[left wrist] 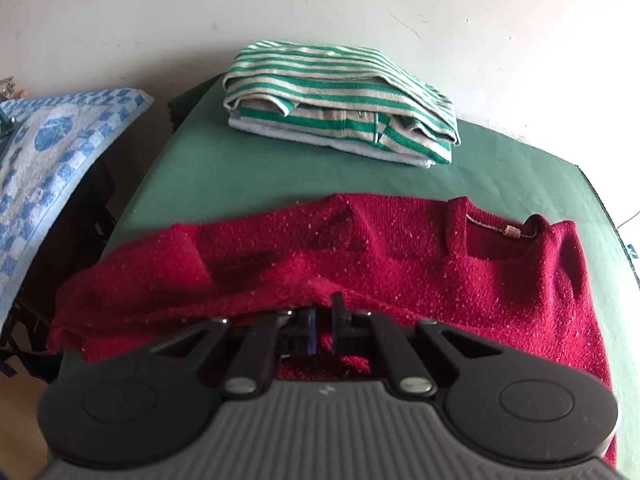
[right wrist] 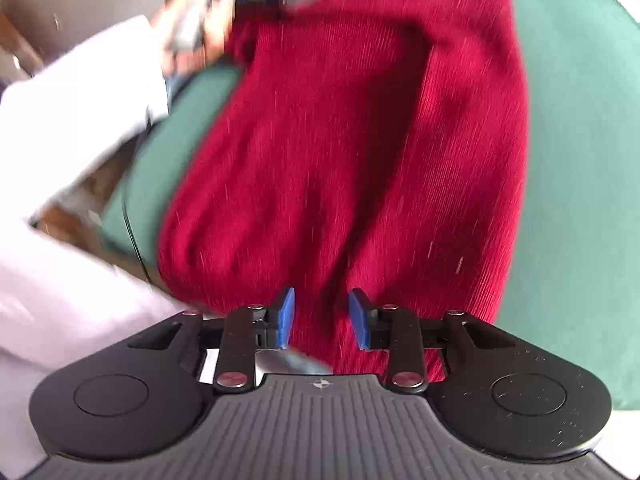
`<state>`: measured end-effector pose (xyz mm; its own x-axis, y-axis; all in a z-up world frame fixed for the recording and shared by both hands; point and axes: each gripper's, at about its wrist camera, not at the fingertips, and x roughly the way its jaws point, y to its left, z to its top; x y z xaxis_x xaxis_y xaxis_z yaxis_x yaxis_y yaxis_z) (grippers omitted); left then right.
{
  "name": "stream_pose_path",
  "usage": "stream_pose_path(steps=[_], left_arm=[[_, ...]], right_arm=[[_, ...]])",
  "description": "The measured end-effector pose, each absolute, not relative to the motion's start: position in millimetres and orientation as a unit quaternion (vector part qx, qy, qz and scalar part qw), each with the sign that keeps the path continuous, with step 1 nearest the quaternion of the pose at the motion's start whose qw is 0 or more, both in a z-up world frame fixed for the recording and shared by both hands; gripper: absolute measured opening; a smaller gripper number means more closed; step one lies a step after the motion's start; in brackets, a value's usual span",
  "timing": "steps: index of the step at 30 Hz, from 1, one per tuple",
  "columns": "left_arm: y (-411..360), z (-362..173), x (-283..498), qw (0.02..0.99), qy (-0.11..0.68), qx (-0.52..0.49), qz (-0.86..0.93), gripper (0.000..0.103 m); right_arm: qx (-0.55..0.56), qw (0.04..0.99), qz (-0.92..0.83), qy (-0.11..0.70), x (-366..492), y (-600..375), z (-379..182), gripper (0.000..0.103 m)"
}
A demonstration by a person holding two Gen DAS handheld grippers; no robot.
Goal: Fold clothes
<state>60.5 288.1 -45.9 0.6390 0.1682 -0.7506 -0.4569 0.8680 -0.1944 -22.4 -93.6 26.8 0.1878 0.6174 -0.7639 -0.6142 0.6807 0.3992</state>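
The left gripper (left wrist: pixel 323 328) pinched a fold of the red sweater (left wrist: pixel 400 272); the right gripper (right wrist: pixel 322 318) stood spread above it.

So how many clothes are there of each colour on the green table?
Red: 1, the red sweater, pinched by the left hand-held gripper
Green-and-white striped: 1, the folded striped shirt
Light blue: 1, the folded blue garment under it
Total: 3
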Motion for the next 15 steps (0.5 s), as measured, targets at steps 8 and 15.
stream_pose_path(steps=[8,15], left_arm=[[272.8,-38.3,53.8,0.887,0.378,-0.172,0.203,0.003],[232.8,-34.5,45.4,0.896,0.369,-0.131,0.207,0.003]], right_arm=[[-0.004,0.808,0.358,0.468,61.0,-84.1,13.3,0.032],[-0.029,0.778,0.398,0.485,130.5,-82.8,22.8,0.031]])
